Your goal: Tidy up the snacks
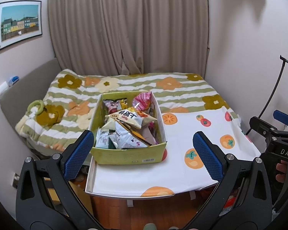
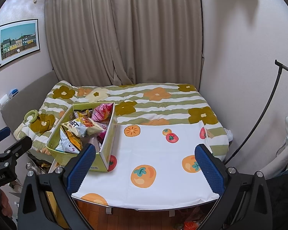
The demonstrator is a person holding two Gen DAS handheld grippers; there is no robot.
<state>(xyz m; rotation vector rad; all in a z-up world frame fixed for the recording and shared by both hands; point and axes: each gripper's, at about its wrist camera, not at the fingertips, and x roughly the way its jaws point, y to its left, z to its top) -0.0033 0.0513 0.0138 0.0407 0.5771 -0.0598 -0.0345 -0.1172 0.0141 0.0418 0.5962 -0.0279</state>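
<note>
The yellow-green cardboard box (image 1: 128, 153) heaped with crinkly snack packets (image 1: 124, 126) sits at the worktop's (image 1: 144, 180) left side, long axis running away, straight ahead of the spread, empty left gripper (image 1: 144, 151); the right gripper (image 2: 146, 164), equally spread, faces bare cloth.

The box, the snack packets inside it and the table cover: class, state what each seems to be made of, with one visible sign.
Box: likely printed cardboard, matte, with thin folded walls and a barcode.
Snack packets: probably plastic or foil film, glossy, crinkled, with crimped edges.
Table cover: possibly thin cloth or plastic sheet, white with printed fruit; faint fold creases, which one cannot be told.
</note>
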